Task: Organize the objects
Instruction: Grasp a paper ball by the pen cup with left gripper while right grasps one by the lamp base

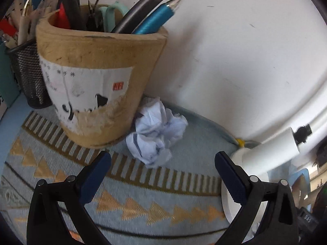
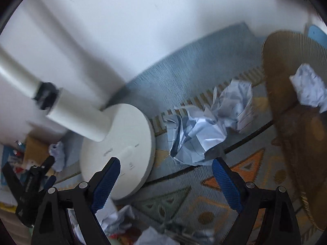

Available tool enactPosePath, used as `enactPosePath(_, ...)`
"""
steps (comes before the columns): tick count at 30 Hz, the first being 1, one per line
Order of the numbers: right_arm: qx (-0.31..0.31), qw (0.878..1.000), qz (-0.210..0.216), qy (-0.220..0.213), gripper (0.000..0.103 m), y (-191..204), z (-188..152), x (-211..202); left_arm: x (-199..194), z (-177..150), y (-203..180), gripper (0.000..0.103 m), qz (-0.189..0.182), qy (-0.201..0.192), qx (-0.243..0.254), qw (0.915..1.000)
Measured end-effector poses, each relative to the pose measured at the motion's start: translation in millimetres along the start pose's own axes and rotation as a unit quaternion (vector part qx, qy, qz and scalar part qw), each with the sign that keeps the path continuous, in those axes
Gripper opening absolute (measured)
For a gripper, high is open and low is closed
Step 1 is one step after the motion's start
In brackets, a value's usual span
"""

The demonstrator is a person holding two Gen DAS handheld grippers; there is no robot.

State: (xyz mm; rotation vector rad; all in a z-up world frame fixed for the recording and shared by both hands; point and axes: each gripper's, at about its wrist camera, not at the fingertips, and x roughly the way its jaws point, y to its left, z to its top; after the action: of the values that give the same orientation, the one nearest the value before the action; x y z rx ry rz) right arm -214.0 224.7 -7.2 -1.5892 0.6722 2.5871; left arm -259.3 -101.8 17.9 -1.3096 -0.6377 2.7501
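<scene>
Nearest the right tool [image 2: 165,180], the risk is the lamp base [image 2: 116,153]. Its left blue finger [image 2: 106,185] sits right at the edge of that white disc, and the lamp's stem [image 2: 79,120] leans away over it. A careless sweep toward the paper could knock the base and tip the lamp. This view is also smeared, so the tool is probably moving fast, which makes a clean pinch less likely.

Both tools are spread wide and hold nothing.

Just ahead of the right tool, between its fingers and slightly beyond the tips, lies a large crumpled sheet of paper [image 2: 202,128] on the patterned cloth [image 2: 177,200] covering the table. Further right, a smaller paper ball [image 2: 310,89] rests against a brown basket-like thing [image 2: 286,143]; I cannot tell whether it is inside it.

The left tool [image 1: 161,175] points at another paper wad [image 1: 157,134], a little beyond its tips and roughly centred. That wad touches the foot of the tan pen holder [image 1: 96,71], which is crammed with tall pens [image 1: 149,6]. A grab that pushes forward could shove the wad under the holder or rock it. Paper this loose may also slip or partly unfold when squeezed.
</scene>
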Motion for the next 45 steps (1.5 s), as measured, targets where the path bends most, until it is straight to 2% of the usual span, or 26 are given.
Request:
enactPosePath(1,0.003,1.000,-0.002,0.001,0.086,-2.1,-0.1,3.5,2.1,0.7,0.1,0.099,-0.001,0.001,-0.001,1.0000)
enactPosePath(2,0.004,1.000,-0.003,0.006,0.080,-3.5,-0.8,7.1,4.0,1.2,-0.1,0.091,0.002,0.002,-0.001,1.0000)
enactPosePath(3,-0.005,1.000,-0.013,-0.007,0.072,-2.2,-0.7,5.4,7.0,1.4,-0.1,0.076,0.007,0.006,0.000,1.0000)
enactPosePath(4,-0.012,1.000,-0.017,-0.009,0.054,-1.1,0.0,5.4,10.2,1.1,0.2,0.068,0.009,0.013,0.001,0.9999)
enactPosePath(5,-0.015,1.000,-0.015,-0.004,0.045,-1.2,0.9,7.1,12.6,0.3,0.6,0.057,0.014,0.017,0.004,0.9997)
enactPosePath(6,-0.015,1.000,-0.018,-0.004,0.033,-2.2,0.9,7.5,10.8,-1.5,-0.8,0.037,0.026,0.009,0.014,0.9995)
enactPosePath(8,-0.023,1.000,-0.017,-0.004,0.023,-2.4,0.1,6.7,7.5,-5.9,-2.5,0.036,0.021,0.010,0.026,0.9994)
enactPosePath(9,-0.028,1.000,-0.008,0.002,0.015,-2.4,-0.7,7.0,0.8,-9.7,-3.5,0.035,0.017,0.002,0.029,0.9994)
enactPosePath(12,-0.043,0.998,0.044,0.000,0.009,1.3,-6.2,-7.7,-25.7,-20.1,-8.1,0.035,-0.002,-0.012,0.038,0.9992)
enactPosePath(17,-0.090,0.987,0.122,-0.053,0.008,-1.6,-20.8,-79.8,-109.7,-58.0,-14.2,0.035,-0.023,-0.039,0.050,0.9977)
enactPosePath(21,-0.107,0.975,0.180,-0.077,0.008,-32.9,-40.1,-139.8,-171.8,-108.9,-11.4,0.035,-0.027,-0.063,0.050,0.9964)
enactPosePath(23,-0.109,0.972,0.188,-0.088,0.008,-53.4,-53.7,-162.3,-189.8,-136.1,-15.8,0.035,-0.030,-0.070,0.047,0.9960)
enactPosePath(24,-0.110,0.973,0.183,-0.089,0.008,-54.8,-56.8,-164.7,-185.1,-126.6,-2.8,0.035,-0.020,-0.075,0.048,0.9958)
enactPosePath(26,-0.112,0.978,0.162,-0.069,0.013,-56.0,-57.4,-160.6,-187.7,-144.8,1.1,0.035,0.009,-0.079,0.055,0.9953)
enactPosePath(27,-0.113,0.980,0.156,-0.051,0.019,-52.7,-58.0,-152.2,-185.4,-146.6,0.8,0.036,0.018,-0.076,0.056,0.9954)
enactPosePath(28,-0.118,0.980,0.156,-0.035,0.032,-44.7,-57.8,-142.9,-182.0,-150.4,4.4,0.036,0.026,-0.074,0.059,0.9952)
enactPosePath(29,-0.122,0.980,0.155,-0.022,0.041,-36.5,-56.2,-132.2,-176.5,-154.9,6.5,0.036,0.036,-0.073,0.062,0.9948)
enactPosePath(30,-0.122,0.983,0.140,-0.018,0.054,-29.0,-53.1,-118.4,-180.1,-158.4,10.0,0.036,0.040,-0.073,0.062,0.9946)
enactPosePath(33,-0.101,0.991,0.088,-0.012,0.056,-10.0,-31.9,-83.9,-170.8,-160.3,26.6,0.036,0.039,-0.069,0.052,0.9955)
enactPosePath(35,-0.073,0.997,0.036,-0.012,0.056,-8.0,-11.8,-56.7,-168.5,-159.7,34.4,0.036,0.035,-0.074,0.043,0.9957)
enactPosePath(37,-0.055,0.998,0.002,0.001,0.056,-8.8,-0.2,-33.4,-167.0,-161.6,39.8,0.036,0.033,-0.079,0.037,0.9957)
enactPosePath(39,-0.043,0.999,-0.018,0.018,0.056,-7.6,10.9,-6.9,-162.5,-164.8,43.9,0.036,0.035,-0.072,0.034,0.9962)
enactPosePath(40,-0.039,0.999,-0.028,0.013,0.056,-7.3,14.8,-0.5,-159.5,-164.6,44.7,0.036,0.032,-0.061,0.031,0.9971)
enactPosePath(42,-0.040,0.998,-0.051,-0.008,0.056,-2.5,21.8,9.8,-159.9,-164.3,43.5,0.036,0.018,-0.063,0.034,0.9973)
enactPosePath(45,-0.049,0.996,-0.067,-0.014,0.056,4.7,27.5,25.2,-159.0,-166.2,35.9,0.036,0.026,-0.065,0.052,0.9962)
